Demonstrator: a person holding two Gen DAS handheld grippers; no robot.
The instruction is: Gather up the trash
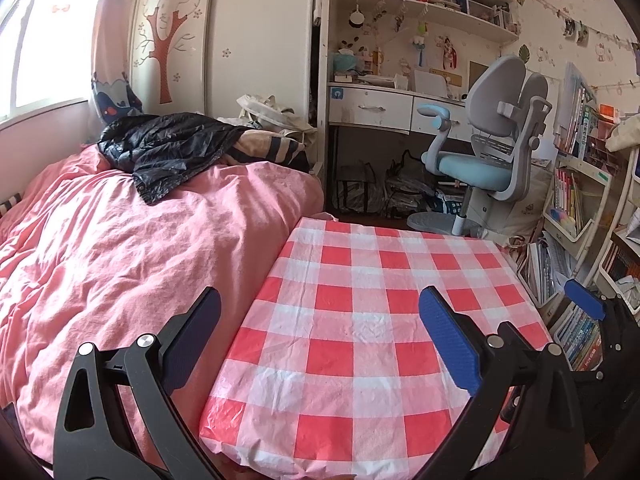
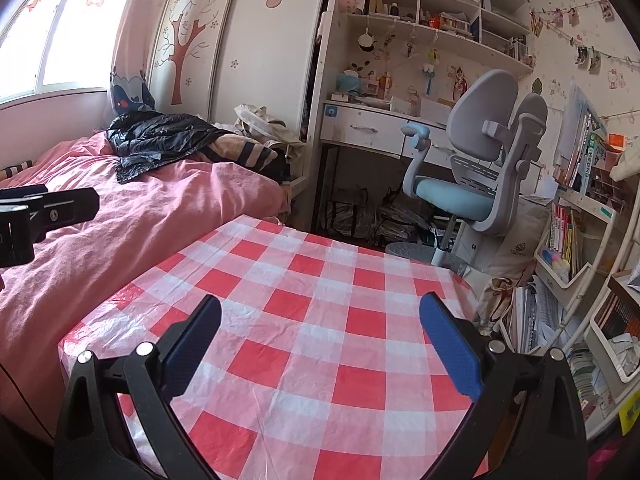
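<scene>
My left gripper [image 1: 320, 340] is open and empty, held above the near left edge of a table with a red-and-white checked cloth [image 1: 380, 280]. My right gripper [image 2: 320, 344] is open and empty above the same cloth [image 2: 320, 280], nearer its middle. The right gripper's blue pad shows at the right edge of the left wrist view [image 1: 586, 300]. Part of the left gripper's body shows at the left edge of the right wrist view [image 2: 40, 216]. No trash shows on the cloth in either view.
A bed with a pink cover [image 1: 120, 240] lies against the table's left side, with a black jacket [image 1: 160, 148] on its far end. A blue-and-grey desk chair [image 1: 492, 152], a white desk [image 1: 372, 108] and crowded bookshelves [image 1: 580, 208] stand beyond and to the right.
</scene>
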